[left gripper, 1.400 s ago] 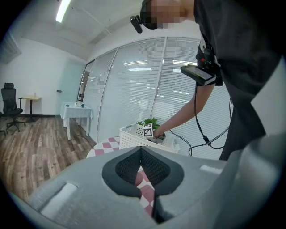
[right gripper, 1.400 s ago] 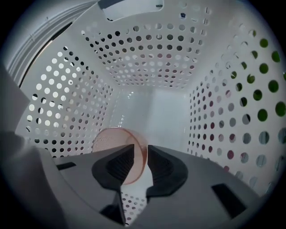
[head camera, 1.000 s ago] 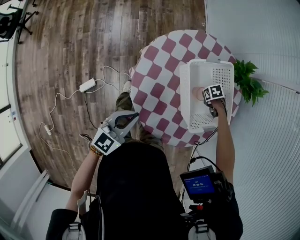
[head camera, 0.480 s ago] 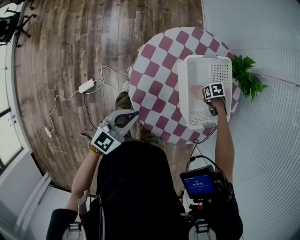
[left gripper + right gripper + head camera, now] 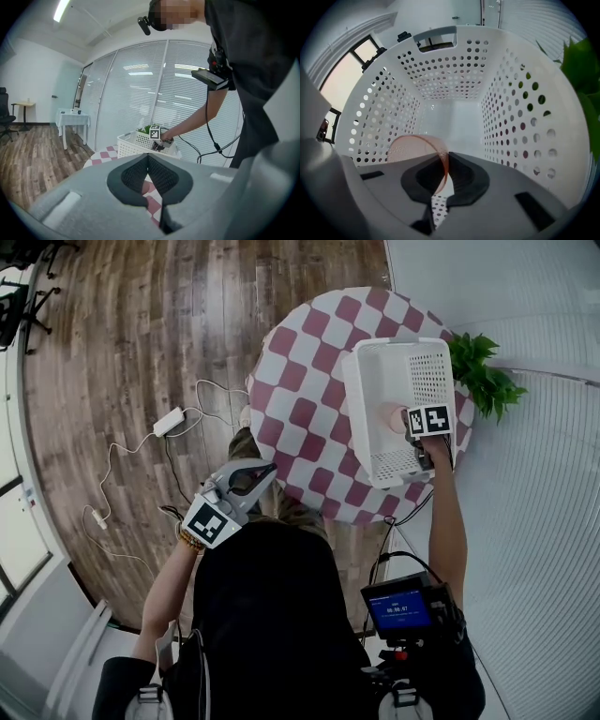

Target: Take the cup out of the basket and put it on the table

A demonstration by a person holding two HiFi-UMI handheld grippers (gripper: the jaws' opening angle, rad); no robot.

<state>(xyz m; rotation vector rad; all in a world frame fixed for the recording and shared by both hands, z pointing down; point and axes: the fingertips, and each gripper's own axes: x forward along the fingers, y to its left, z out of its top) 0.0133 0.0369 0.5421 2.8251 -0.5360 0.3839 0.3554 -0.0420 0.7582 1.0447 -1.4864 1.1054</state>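
A white perforated basket [image 5: 420,367] stands on the round red-and-white checkered table [image 5: 309,381]. A translucent pink cup [image 5: 388,418] sits inside it, near the left wall. My right gripper [image 5: 407,421] reaches into the basket from the near side. In the right gripper view the cup [image 5: 412,147] has its thin wall pinched between the jaws, so the right gripper [image 5: 446,161] is shut on it. My left gripper [image 5: 246,482] hangs off the table's near-left edge over the floor, shut on nothing [image 5: 148,161]. It looks toward the basket [image 5: 133,143].
A green potted plant [image 5: 483,381] stands just right of the basket, against the blinds. White cables and a power adapter [image 5: 169,420] lie on the wooden floor at left. The checkered table top left of the basket holds nothing.
The head view has shifted, so table and basket sit higher and further left in it. The right gripper stays at the cup inside the basket. The left gripper has not moved.
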